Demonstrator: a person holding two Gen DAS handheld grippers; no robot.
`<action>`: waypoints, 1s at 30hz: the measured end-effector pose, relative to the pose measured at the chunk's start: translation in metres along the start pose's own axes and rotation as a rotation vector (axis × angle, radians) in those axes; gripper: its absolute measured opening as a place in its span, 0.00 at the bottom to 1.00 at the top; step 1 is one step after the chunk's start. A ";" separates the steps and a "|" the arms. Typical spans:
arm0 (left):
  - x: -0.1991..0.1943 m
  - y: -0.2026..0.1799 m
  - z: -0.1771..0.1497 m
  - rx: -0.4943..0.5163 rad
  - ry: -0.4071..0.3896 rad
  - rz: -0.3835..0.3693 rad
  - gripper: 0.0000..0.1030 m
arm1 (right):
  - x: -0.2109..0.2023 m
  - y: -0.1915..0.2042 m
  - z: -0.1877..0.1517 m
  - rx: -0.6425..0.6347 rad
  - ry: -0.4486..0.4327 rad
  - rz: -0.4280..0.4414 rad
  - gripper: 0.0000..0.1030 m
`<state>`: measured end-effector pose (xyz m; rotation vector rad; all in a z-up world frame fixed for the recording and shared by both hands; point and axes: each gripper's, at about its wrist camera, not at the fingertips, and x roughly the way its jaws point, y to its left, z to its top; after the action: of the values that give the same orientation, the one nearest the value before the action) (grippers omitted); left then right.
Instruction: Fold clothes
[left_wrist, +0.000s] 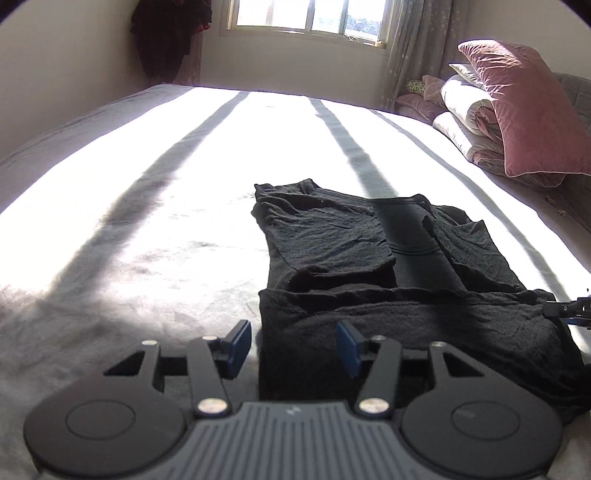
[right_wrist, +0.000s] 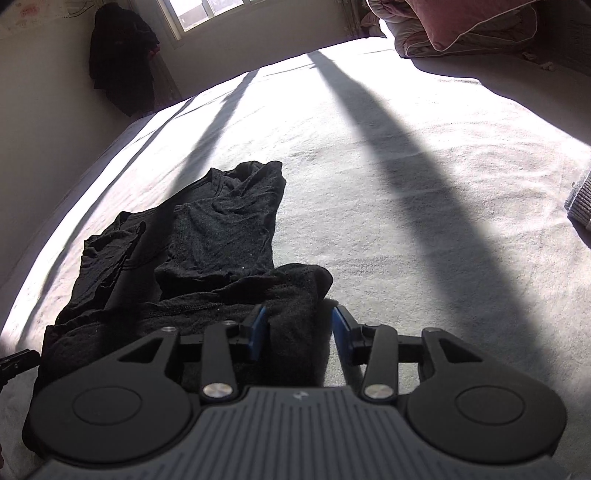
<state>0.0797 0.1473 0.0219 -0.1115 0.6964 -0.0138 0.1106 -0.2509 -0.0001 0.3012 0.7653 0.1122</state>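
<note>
The black shirt lies on the bed with sides folded in, its length running toward the window; the left gripper and right gripper, jaws apart, straddle its near-edge corners.

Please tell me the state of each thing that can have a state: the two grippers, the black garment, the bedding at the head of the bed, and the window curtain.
Left gripper: open, at the garment's near left edge.
Right gripper: open, straddling the garment's near right edge.
Black shirt: partly folded, sides turned inward, wrinkled, flat on the bed.
Pink pillow: leaning on the folded quilt.
Curtain: drawn aside.
</note>
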 end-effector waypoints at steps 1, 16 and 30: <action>0.005 0.001 -0.001 -0.012 -0.007 0.006 0.51 | 0.002 0.002 -0.001 -0.012 -0.019 -0.010 0.42; 0.000 0.009 -0.023 -0.147 -0.255 0.098 0.05 | -0.043 0.047 -0.034 -0.355 -0.445 -0.192 0.04; -0.003 0.008 -0.013 -0.210 -0.184 0.051 0.25 | -0.021 0.045 0.002 -0.317 -0.286 -0.139 0.17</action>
<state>0.0686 0.1542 0.0130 -0.2928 0.5149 0.1178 0.0971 -0.2133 0.0292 -0.0383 0.4726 0.0562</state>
